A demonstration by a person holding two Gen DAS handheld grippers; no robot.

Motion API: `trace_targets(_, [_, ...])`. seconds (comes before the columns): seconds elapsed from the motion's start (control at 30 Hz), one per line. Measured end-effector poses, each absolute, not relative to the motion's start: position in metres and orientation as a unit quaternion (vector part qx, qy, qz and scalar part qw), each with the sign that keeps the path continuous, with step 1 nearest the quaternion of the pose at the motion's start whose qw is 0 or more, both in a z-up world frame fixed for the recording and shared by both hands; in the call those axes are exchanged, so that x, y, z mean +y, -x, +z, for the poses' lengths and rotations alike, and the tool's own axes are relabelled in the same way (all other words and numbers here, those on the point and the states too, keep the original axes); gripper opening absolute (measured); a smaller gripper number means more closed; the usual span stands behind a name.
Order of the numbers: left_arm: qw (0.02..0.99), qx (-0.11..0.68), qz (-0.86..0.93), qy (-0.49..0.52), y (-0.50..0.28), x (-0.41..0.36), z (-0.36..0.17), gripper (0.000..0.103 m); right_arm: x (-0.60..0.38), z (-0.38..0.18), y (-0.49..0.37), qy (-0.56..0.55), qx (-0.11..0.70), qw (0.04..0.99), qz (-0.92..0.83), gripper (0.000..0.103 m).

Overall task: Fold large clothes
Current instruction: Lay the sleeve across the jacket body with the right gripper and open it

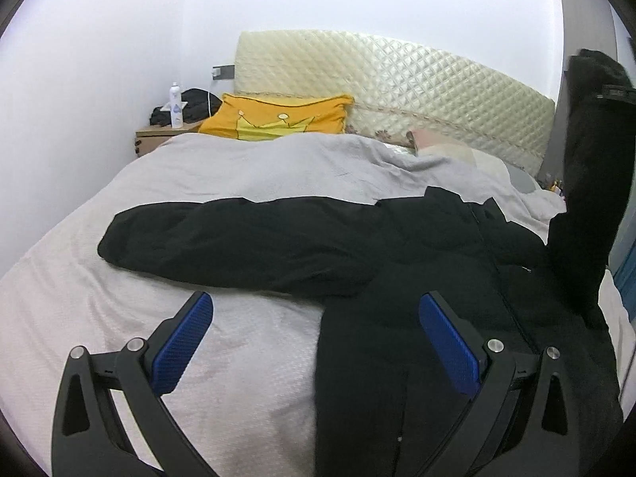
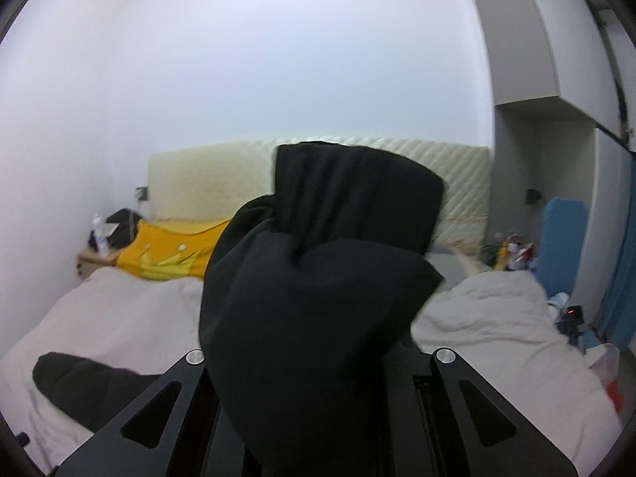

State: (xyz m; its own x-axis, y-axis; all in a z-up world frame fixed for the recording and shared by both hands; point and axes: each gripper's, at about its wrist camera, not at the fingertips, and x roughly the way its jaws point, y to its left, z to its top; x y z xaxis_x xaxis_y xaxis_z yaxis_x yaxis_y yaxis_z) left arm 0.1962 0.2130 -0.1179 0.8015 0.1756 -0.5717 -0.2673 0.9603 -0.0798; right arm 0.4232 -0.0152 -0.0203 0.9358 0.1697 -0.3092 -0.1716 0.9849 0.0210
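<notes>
Blue-padded and spread wide, the left gripper (image 1: 316, 342) hovers empty over the bed (image 1: 119, 278), its right finger above the black coat (image 1: 397, 262) that lies across the grey cover with one sleeve stretched out to the left. Over on the right, the right gripper (image 2: 314, 357) is clamped on a bunched sleeve of that coat, lifted clear. Beyond sit the yellow pillow (image 1: 278, 117) and the quilted headboard (image 1: 397, 79).
</notes>
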Motion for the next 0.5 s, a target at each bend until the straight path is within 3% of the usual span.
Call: trace_targets(0.5, [0.945, 0.298, 0.09, 0.105, -0.195, 0.231, -0.125, 0.103, 0.093, -0.192, -0.415, 0.032, 0.304, 0.939, 0.159, 0.011])
